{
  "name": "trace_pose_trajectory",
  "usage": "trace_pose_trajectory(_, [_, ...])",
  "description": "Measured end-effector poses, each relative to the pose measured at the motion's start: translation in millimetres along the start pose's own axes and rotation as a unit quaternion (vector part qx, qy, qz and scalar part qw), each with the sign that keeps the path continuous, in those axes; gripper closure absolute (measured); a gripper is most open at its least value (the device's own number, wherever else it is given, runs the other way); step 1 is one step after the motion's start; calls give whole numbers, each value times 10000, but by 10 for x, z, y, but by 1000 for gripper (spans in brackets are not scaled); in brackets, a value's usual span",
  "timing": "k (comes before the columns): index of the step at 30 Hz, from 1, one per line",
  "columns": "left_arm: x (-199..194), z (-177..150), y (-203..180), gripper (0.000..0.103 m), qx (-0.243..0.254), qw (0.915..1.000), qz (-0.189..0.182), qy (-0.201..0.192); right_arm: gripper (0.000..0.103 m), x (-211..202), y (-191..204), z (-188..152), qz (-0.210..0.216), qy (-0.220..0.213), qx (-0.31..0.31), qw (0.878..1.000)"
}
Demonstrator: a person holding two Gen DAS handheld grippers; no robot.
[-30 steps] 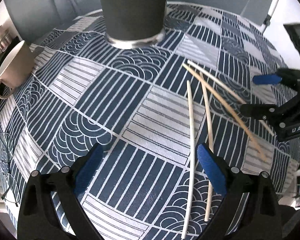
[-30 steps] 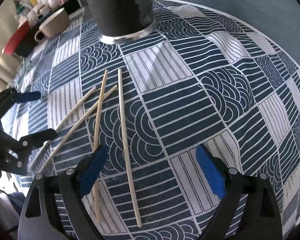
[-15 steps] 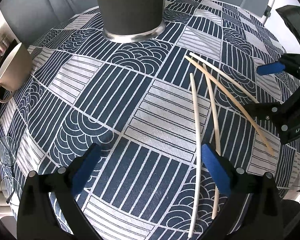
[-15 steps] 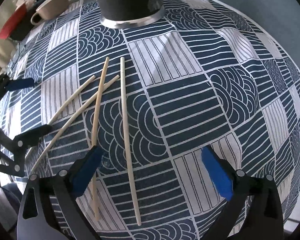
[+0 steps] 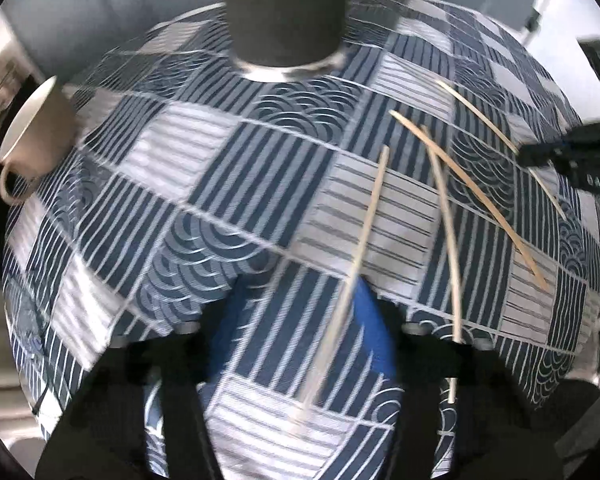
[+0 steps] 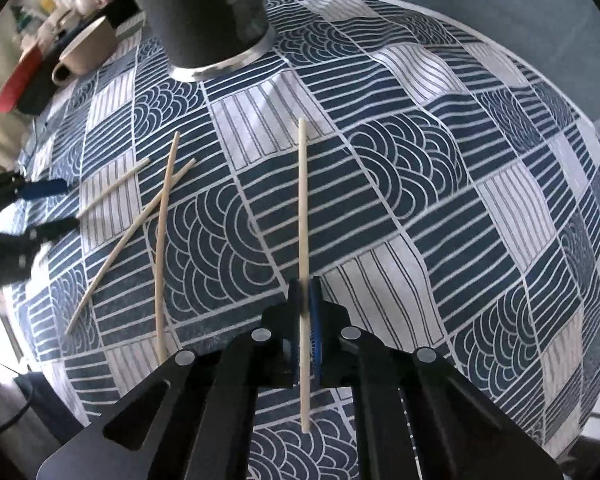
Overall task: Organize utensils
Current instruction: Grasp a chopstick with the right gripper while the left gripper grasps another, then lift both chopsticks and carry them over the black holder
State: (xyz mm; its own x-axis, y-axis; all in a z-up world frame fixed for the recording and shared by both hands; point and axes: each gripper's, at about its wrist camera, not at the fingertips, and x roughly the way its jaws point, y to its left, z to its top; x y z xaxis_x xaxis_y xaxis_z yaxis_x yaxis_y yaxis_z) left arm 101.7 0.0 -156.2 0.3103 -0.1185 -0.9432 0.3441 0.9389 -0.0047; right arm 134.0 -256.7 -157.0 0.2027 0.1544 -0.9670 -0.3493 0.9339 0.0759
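Several pale wooden chopsticks lie on a blue-and-white patterned tablecloth (image 6: 400, 152). My right gripper (image 6: 306, 300) is shut on one chopstick (image 6: 303, 208), which points away toward the dark cylindrical holder (image 6: 208, 12). Three other chopsticks (image 6: 162, 240) lie crossed to its left. In the left wrist view my left gripper (image 5: 300, 328) has its blue pads partly closed around a blurred chopstick (image 5: 360, 240); contact is unclear. The holder (image 5: 284, 12) stands at the far edge. Another chopstick (image 5: 444, 220) lies to the right.
A beige mug (image 5: 32, 136) sits at the left of the table, also seen in the right wrist view (image 6: 88, 48). Cups and a red item (image 6: 16, 80) stand beyond it. The table edge (image 6: 500, 60) curves at the far right.
Both grippers went from wide open to closing. The right one shut on a chopstick and lifted it. The left one narrowed around another chopstick, with motion blur.
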Motion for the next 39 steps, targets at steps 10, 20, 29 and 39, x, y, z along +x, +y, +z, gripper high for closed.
trace_pose_trajectory(10, [-82,-109,289,97,-512,9982,-70,310,99,-27,-282,-169,895,96,951,9914])
trace_pose_trajectory(20, [-409,-44,507,98,-1183,9927,-238,45,98,-366,-481,-177,1119,-432,1295,9843])
trace_pose_trajectory(29, [-649,163,558,98,-1411,9889,-395,-241,98,-836,-619,137,2048,-1484,1716,9521])
trace_pose_trajectory(39, [-1058,732,554,98,-1224,9884,-262,-859,98,-1271,-495,645,2359,-2054,1520,9376])
